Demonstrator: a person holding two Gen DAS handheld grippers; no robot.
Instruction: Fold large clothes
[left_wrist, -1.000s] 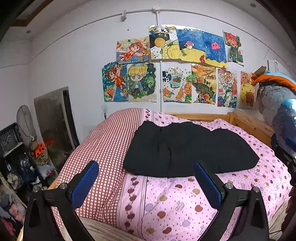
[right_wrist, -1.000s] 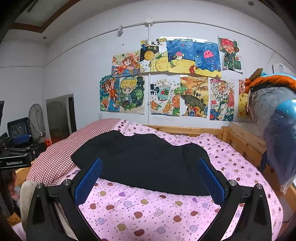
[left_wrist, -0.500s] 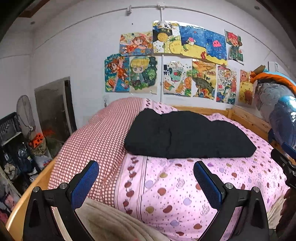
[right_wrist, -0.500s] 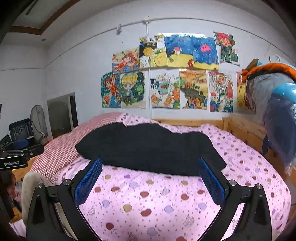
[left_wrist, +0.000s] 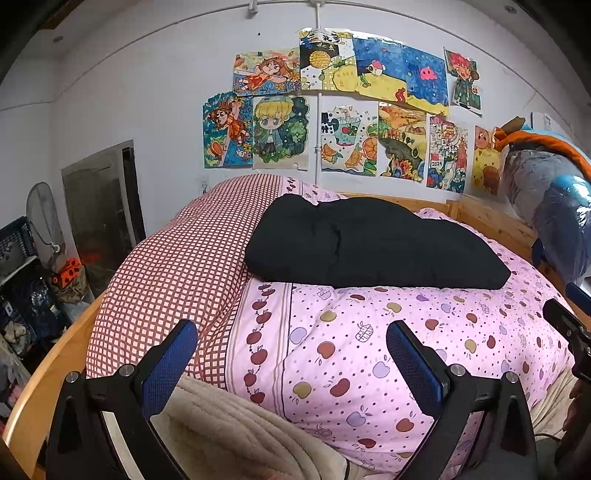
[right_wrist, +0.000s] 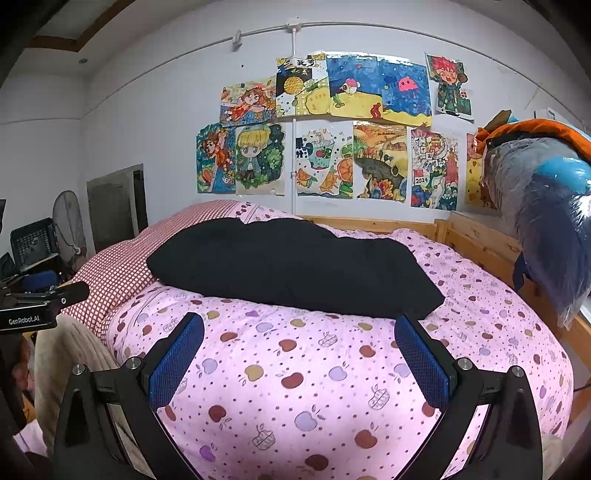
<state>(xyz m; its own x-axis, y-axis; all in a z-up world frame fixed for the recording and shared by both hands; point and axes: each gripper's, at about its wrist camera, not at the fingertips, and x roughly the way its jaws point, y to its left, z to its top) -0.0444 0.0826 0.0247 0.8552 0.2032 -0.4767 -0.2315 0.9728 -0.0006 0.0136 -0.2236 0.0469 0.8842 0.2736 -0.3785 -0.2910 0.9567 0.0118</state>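
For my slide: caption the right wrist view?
Open right gripper faces a folded black garment on the pink quilt.

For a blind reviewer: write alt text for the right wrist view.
A folded black garment lies on a pink apple-print quilt covering a wooden bed. The right tongs hover open and empty in front of it, with colourful drawings on the wall behind.

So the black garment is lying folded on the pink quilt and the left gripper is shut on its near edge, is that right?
Not quite: the left gripper is open and holds nothing, short of the black garment, as the left wrist view shows. The garment does lie folded on the pink quilt.
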